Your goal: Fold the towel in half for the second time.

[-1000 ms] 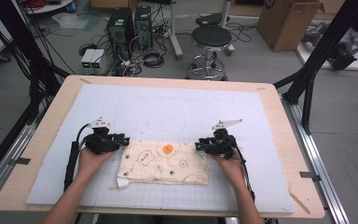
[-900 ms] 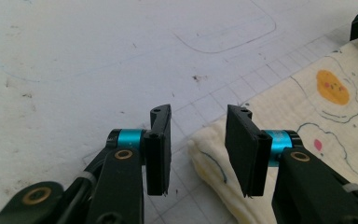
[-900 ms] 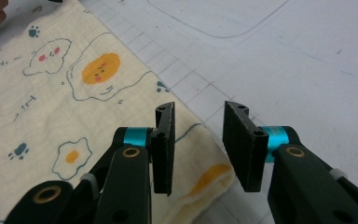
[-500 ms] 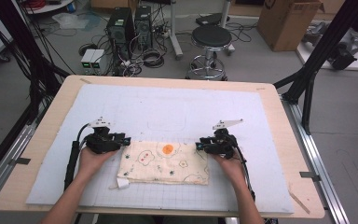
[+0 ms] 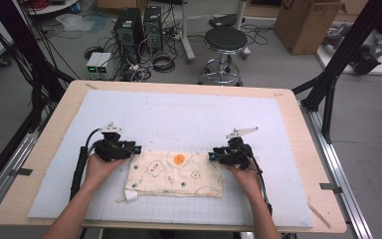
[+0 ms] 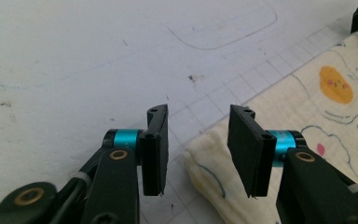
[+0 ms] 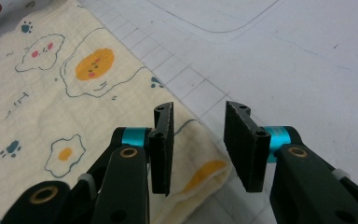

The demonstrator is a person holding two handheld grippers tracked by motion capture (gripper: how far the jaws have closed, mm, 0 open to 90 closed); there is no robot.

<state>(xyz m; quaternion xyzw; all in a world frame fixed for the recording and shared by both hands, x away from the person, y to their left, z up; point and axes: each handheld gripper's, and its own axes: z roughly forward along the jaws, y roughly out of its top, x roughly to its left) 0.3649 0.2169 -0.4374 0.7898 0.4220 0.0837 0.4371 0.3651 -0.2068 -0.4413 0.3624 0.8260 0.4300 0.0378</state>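
- Cloth [image 5: 176,173] lies folded flat on the bench mat [image 5: 179,119], near edge.
- Left tool [image 6: 198,149]: spread, over cloth's far-left corner.
- Right tool [image 7: 198,147]: spread, over far-right corner.

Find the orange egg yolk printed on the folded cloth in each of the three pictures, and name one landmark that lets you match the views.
High view: the orange yolk lies near the cloth's far edge, between the two grippers.
Left gripper view: upper right, beyond the jaws.
Right gripper view: upper left, beyond the jaws.
Shared landmark: the rounded outline drawn on the mat past the cloth.
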